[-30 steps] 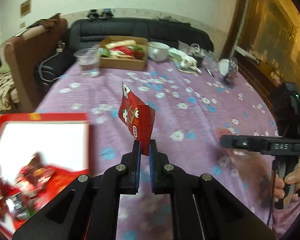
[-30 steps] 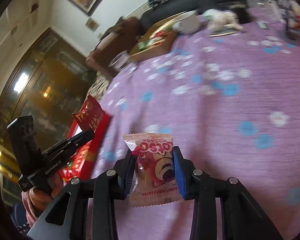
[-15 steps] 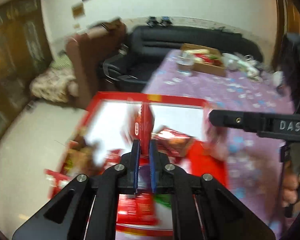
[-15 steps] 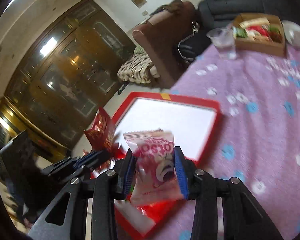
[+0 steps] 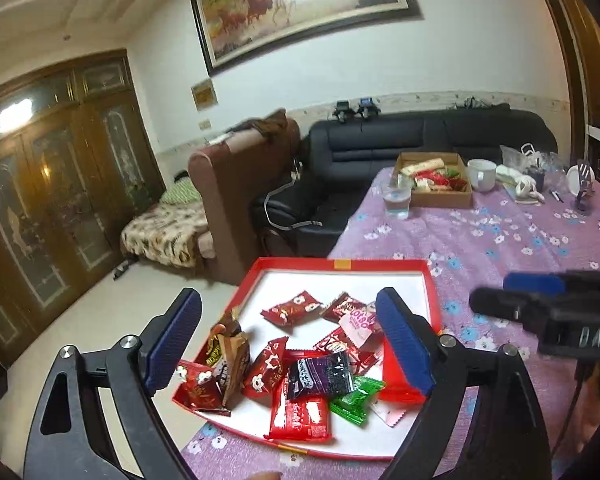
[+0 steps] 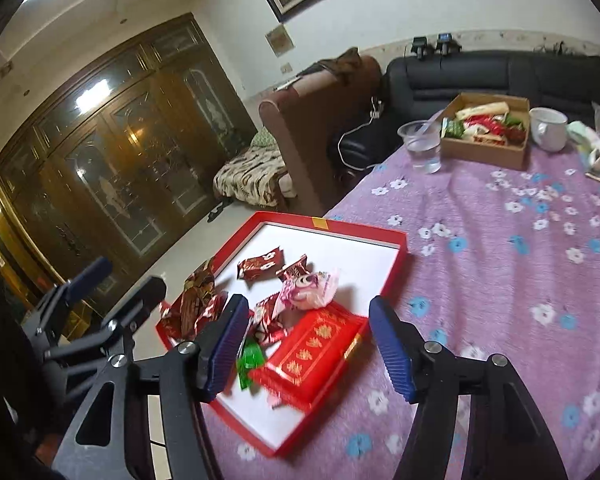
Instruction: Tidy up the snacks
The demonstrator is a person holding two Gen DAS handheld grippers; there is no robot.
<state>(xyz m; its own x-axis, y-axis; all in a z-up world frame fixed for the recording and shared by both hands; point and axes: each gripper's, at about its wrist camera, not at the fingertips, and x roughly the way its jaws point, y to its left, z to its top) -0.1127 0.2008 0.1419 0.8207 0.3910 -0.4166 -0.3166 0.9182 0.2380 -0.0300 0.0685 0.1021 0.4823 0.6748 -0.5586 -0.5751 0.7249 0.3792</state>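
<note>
Purple flowered cloth covers the table [image 5: 500, 240], and in our left wrist view the red tray [image 5: 430, 280] sits at its near corner, its long axis running away from us toward the black sofa [image 5: 420, 140]. Our left gripper [image 5: 288, 344] hangs over the tray with its blue fingers [image 5: 174, 340] spread wide and nothing between them; half a second ago they were pinched on a red packet, which now lies among the other wrappers. A pink packet [image 5: 358, 322] lettered "otso" rests near the tray's right wall, tilted, beside a dark purple packet [image 5: 322, 374] and a green candy [image 5: 356, 398]. At right, the other gripper's body shows mirrored "DAS" lettering. In our right wrist view the same tray [image 6: 396, 260] points diagonally up and right, and our right gripper [image 6: 310, 348] is likewise spread open above it; the pink packet [image 6: 310, 290] it gripped a moment ago now sits blurred over the pile, and we cannot tell whether it has landed. A flat red box [image 6: 312, 350] with gold motifs lies at the tray's near end. Farther back stand a cardboard box [image 6: 486, 148] of snacks, a clear cup [image 6: 420, 146] and a white mug [image 6: 548, 128].
</note>
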